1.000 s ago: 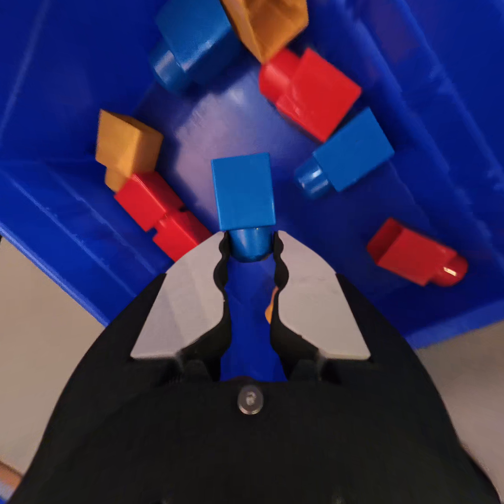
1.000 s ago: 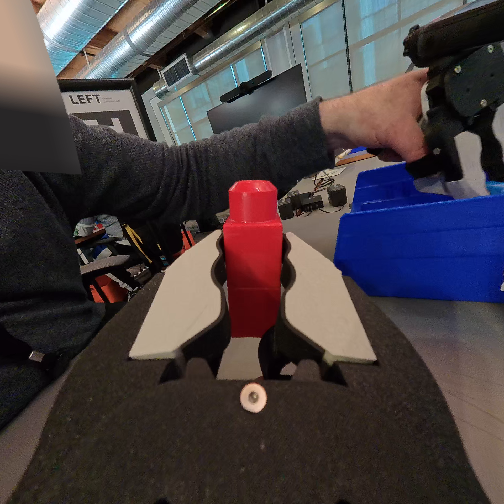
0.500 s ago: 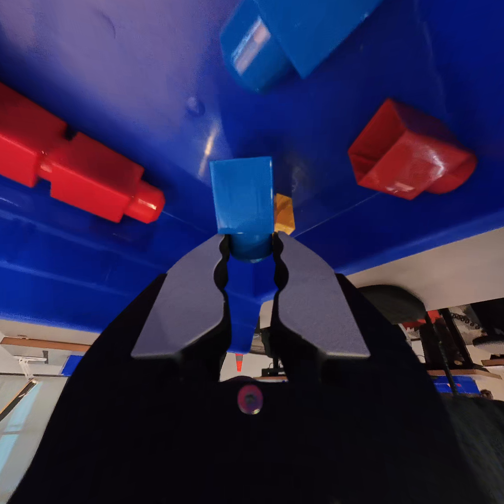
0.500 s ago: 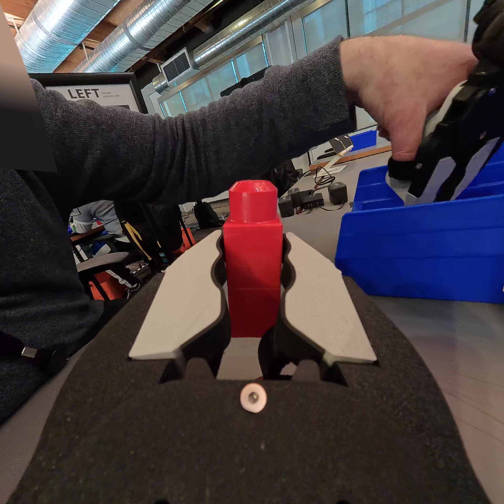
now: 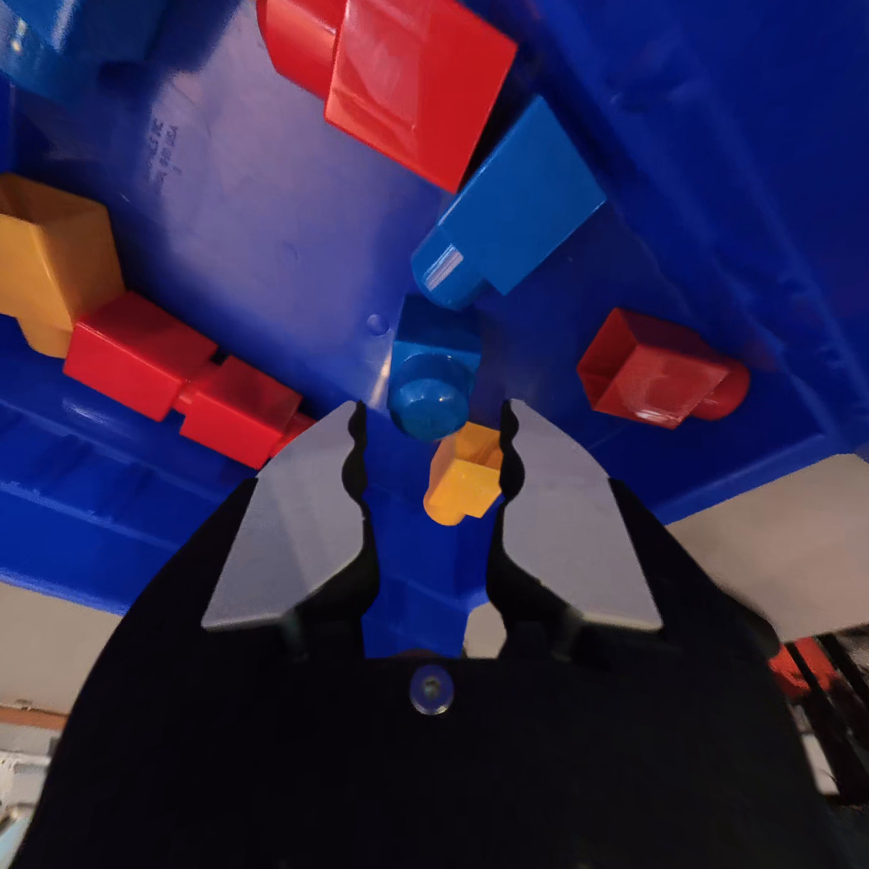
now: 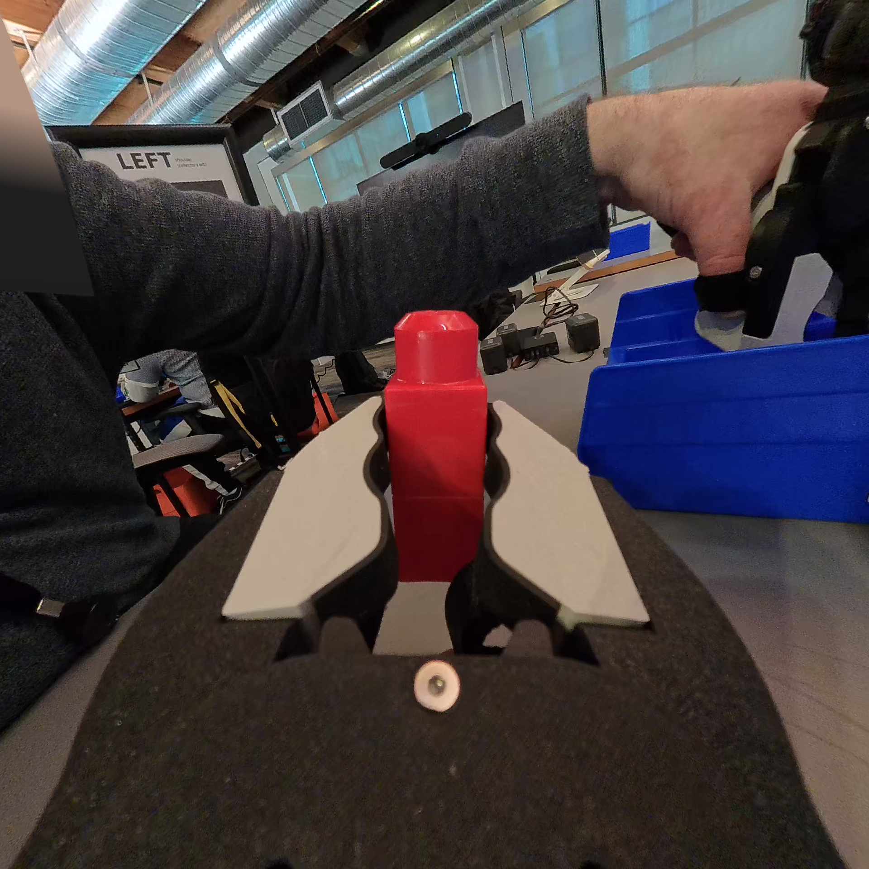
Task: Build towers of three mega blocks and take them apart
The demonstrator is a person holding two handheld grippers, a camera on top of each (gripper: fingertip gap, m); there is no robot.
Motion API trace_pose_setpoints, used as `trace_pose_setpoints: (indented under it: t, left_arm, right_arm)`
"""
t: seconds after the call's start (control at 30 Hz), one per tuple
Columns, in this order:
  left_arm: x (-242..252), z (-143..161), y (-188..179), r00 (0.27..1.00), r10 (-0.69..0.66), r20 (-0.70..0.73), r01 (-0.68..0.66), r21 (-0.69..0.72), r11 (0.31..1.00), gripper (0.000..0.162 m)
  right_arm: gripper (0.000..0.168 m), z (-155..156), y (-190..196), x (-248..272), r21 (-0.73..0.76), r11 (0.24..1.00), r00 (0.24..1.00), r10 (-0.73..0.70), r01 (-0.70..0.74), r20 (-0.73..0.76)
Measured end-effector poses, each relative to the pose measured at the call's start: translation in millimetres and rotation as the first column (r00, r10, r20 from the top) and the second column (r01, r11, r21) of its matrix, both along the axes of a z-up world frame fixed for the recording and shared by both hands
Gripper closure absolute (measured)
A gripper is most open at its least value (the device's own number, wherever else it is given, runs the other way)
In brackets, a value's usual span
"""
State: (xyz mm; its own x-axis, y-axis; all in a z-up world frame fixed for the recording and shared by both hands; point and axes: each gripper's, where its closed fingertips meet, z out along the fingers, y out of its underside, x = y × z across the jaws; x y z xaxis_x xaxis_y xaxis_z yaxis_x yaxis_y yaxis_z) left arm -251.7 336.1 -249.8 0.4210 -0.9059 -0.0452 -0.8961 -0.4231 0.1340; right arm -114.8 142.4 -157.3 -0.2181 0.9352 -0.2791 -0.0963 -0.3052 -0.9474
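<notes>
In the left wrist view my left gripper (image 5: 430, 414) is open over the blue bin (image 5: 263, 197). A blue block (image 5: 430, 376) lies just beyond its fingertips, stud toward me, free of both pads. An orange block (image 5: 463, 475) lies below it between the fingers, untouched. In the right wrist view my right gripper (image 6: 435, 423) is shut on a stack of two red blocks (image 6: 435, 451), held upright with the stud on top. The left gripper (image 6: 799, 263) shows there at the far right, in a person's hand, over the blue bin (image 6: 729, 423).
The bin holds several loose blocks: a red pair (image 5: 178, 381), an orange one (image 5: 47, 263), a red one (image 5: 414, 84), a blue one (image 5: 512, 211), a dark red one (image 5: 658, 371). A sleeved arm (image 6: 329, 254) crosses the right wrist view. Small black boxes with cables (image 6: 536, 343) lie on the grey table (image 6: 752, 588).
My left gripper opened and let go of the blue block, which now lies in the bin. It has also shifted over the bin. The right gripper holds the red stack still.
</notes>
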Motion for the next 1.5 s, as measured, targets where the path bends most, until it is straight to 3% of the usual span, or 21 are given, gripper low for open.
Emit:
trace_pose_setpoints:
  t: [0.2,0.3,0.43,0.67,0.83,1.03,1.23,1.5]
  left_arm:
    - [5.2,-11.1,8.8,0.991,-0.033,0.126,0.022,0.092,0.996,0.108]
    - [11.4,-17.4,11.0,0.982,-0.048,0.183,0.028,0.113,0.993,0.125]
    - [16.2,-11.3,12.6,0.970,-0.033,0.242,-0.001,0.136,0.991,0.127]
    - [25.8,63.6,-14.9,0.928,-0.041,0.371,-0.034,0.193,0.981,0.127]
    - [52.4,121.4,-58.7,0.883,-0.114,0.455,0.000,0.243,0.970,0.128]
    - [97.8,157.4,-122.0,0.832,-0.223,0.508,0.097,0.262,0.960,0.128]
    - [123.6,153.9,-164.0,0.818,-0.282,0.501,0.186,0.233,0.955,0.128]
    - [127.5,133.6,-177.8,0.827,-0.255,0.502,0.209,0.148,0.967,0.128]
  right_arm:
    - [0.132,-0.1,-0.1,-0.1,0.000,1.000,1.000,0.001,-0.001,0.001]
    - [0.132,-0.1,0.0,-0.1,0.000,1.000,1.000,0.000,0.000,0.001]
    - [0.132,-0.3,0.2,-0.2,-0.001,1.000,1.000,-0.001,0.001,0.001]
    - [0.132,-1.8,0.1,-1.8,0.004,1.000,1.000,-0.005,0.005,0.015]
    - [0.132,-3.5,-0.4,-3.8,0.017,1.000,0.999,-0.015,0.014,0.032]
    - [0.132,-9.0,-1.6,-8.9,0.059,0.997,0.996,-0.045,0.040,0.082]
    - [0.132,-12.5,-3.0,-12.2,0.088,0.995,0.992,-0.059,0.050,0.111]
    - [0.132,-17.1,-6.6,-16.3,0.135,0.989,0.987,-0.073,0.053,0.147]
